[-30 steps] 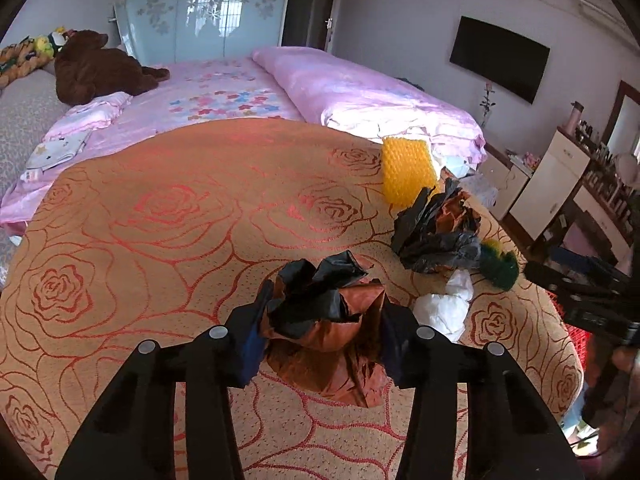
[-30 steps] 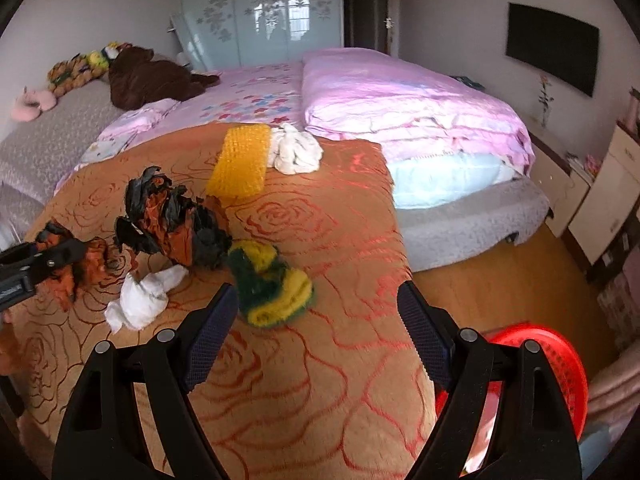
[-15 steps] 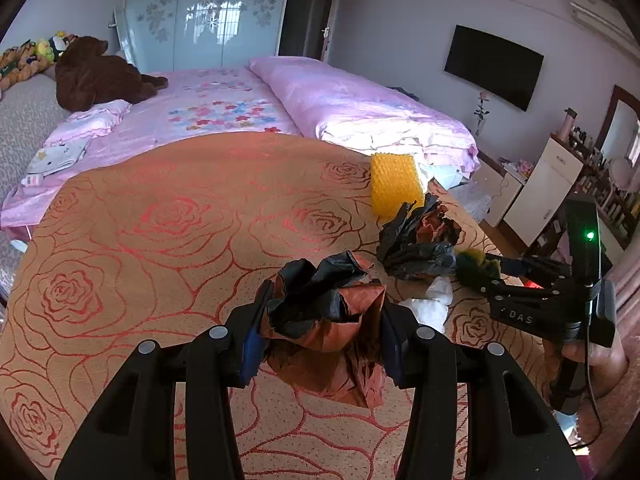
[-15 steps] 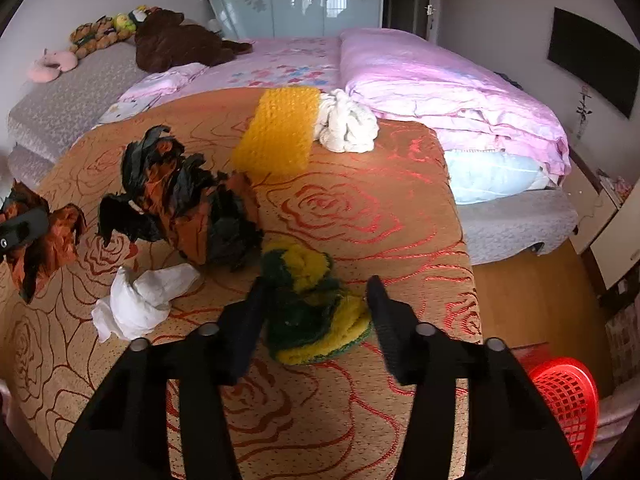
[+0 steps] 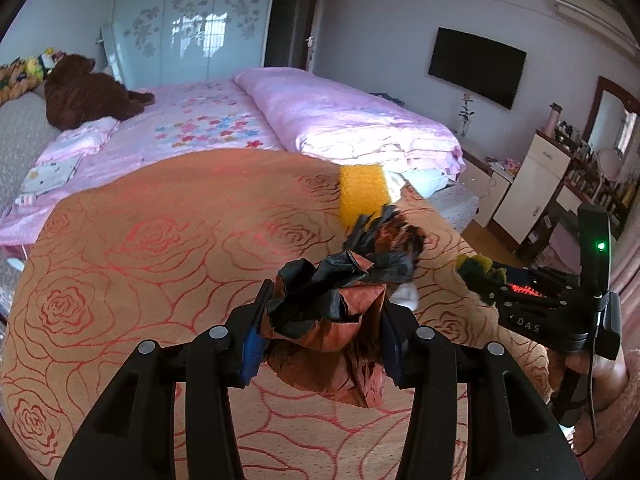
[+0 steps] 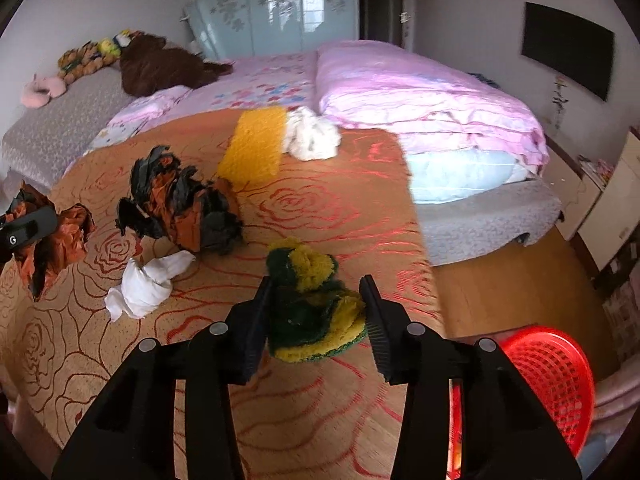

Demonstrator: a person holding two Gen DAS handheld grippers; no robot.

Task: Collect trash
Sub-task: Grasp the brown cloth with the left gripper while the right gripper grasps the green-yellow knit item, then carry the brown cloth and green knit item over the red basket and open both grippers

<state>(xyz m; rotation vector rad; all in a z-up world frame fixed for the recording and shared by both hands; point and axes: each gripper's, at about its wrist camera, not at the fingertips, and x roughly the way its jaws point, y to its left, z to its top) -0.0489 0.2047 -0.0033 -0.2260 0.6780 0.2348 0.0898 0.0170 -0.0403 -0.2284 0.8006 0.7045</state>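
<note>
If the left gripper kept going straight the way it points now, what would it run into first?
Beyond the brown-and-black crumpled wrapper that the left gripper holds, the second crumpled wrapper probably comes first, though it sits slightly right of the line and depth is unclear.

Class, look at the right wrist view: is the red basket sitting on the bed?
No, the red basket stands on the wooden floor beside the bed.

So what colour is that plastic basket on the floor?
Red plastic mesh basket, clearest in the right wrist view.
</note>
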